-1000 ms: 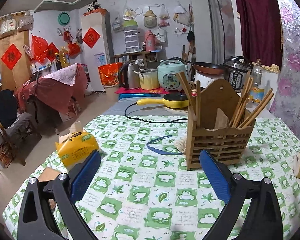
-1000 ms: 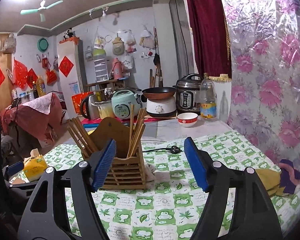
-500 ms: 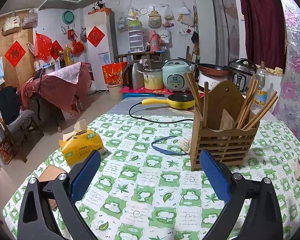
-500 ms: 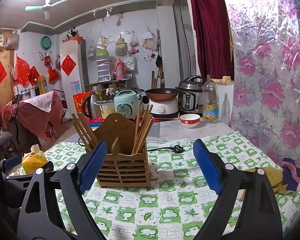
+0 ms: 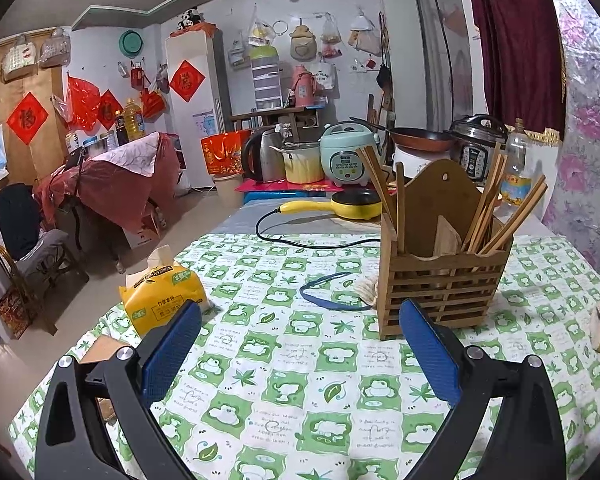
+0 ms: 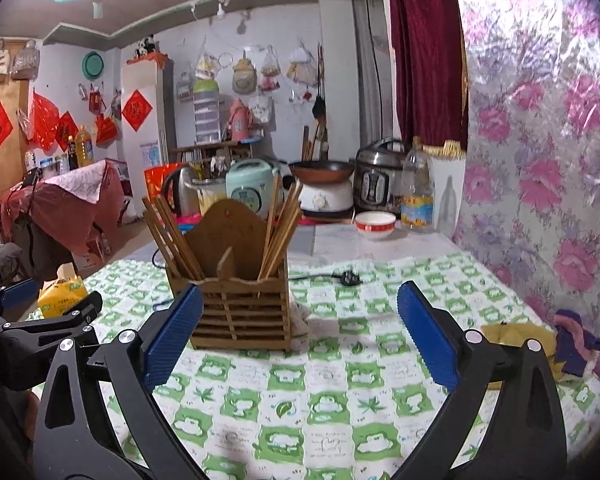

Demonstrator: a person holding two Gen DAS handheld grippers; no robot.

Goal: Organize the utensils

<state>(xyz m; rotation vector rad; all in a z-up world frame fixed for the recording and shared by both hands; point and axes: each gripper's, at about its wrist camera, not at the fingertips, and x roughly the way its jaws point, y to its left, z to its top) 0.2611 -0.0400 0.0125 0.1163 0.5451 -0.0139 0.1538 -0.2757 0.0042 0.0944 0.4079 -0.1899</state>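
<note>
One room, cluttered: white walls hung with bags, red paper squares (image 5: 27,118) far left, dark red curtain (image 6: 424,52) far right, floral wall covering (image 6: 540,140) right. Table (image 6: 340,400) under green-checked cloth. Cookers, kettle, pan along far edge. Wooden holder (image 6: 240,304) mid-table, upright, chopsticks (image 6: 172,236) standing in left and right compartments. Yellow tissue pack (image 5: 162,300) left. Left gripper (image 5: 300,348) spread wide, nothing between pads. Right gripper (image 6: 300,336) jaws opening, nothing between; holder just beyond its left pad.

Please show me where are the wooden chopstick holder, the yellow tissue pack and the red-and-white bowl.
wooden chopstick holder (image 5: 440,296), left wrist view, on its slatted front wall.
yellow tissue pack (image 5: 162,298), left wrist view, on its printed front.
red-and-white bowl (image 6: 375,225), right wrist view, on its outer side.
</note>
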